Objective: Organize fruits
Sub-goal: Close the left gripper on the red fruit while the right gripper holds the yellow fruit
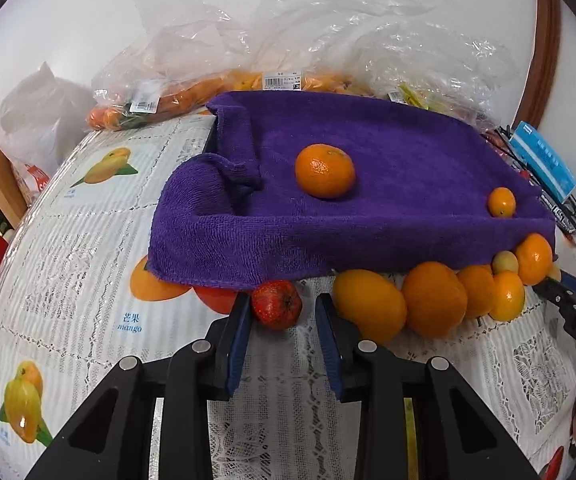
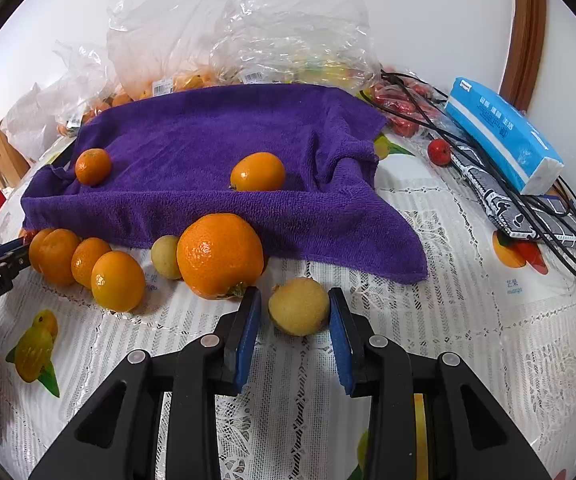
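Fruit sorting, two grippers, lace-covered bench (image 2: 447,300).
Left gripper (image 1: 282,308) narrow, fingers pinching small red fruit (image 1: 276,304); right gripper (image 2: 295,312) narrow around round yellow-brown fruit (image 2: 298,306), contact unclear; both apparently bound for purple towel (image 2: 216,132).

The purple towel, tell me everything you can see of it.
The purple towel looks like soft terry cloth, draped over something box-shaped that it hides, so its middle sags like a tray. One corner trails onto the lace tablecloth. A mandarin and a small orange rest in it; loose oranges crowd its front edge.
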Demonstrator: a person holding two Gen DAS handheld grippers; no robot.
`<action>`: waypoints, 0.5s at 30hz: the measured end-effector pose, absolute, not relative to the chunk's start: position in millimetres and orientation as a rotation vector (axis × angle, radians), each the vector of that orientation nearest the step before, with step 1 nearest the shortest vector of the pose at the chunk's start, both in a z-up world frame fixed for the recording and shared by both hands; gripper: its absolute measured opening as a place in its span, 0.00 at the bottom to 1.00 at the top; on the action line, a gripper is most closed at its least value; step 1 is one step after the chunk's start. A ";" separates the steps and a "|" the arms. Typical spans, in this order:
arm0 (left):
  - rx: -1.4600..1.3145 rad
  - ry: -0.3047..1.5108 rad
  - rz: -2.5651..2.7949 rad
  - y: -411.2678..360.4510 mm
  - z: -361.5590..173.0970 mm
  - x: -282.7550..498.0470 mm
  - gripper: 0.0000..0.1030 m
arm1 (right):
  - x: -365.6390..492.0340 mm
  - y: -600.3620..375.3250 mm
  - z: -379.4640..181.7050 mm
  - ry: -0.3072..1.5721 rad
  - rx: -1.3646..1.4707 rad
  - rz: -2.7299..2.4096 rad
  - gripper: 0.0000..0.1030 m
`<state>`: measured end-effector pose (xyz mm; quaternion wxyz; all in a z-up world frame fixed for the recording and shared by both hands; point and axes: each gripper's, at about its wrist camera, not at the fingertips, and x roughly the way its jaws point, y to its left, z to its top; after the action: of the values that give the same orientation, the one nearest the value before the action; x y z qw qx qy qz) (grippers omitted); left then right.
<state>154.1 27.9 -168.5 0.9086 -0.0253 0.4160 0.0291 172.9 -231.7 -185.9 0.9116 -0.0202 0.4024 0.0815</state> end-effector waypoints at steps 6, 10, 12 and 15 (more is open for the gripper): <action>-0.107 0.850 0.017 34.3 -168.4 154.7 0.28 | 169.7 -230.0 -186.0 0.827 -0.052 0.162 0.34; -0.159 0.839 -0.033 40.1 -169.2 153.9 0.23 | 169.8 -234.3 -185.9 0.826 -0.031 0.160 0.28; -0.194 0.833 -0.055 44.8 -169.5 153.5 0.23 | 169.7 -236.2 -185.8 0.825 -0.016 0.170 0.28; -0.250 0.818 -0.089 52.3 -170.3 152.2 0.23 | 170.0 -238.4 -185.7 0.823 -0.001 0.183 0.28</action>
<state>152.2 52.3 -170.3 0.9089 -0.1213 0.3966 -0.0430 170.0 -238.4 -185.7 0.9125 -0.0007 0.3994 0.0886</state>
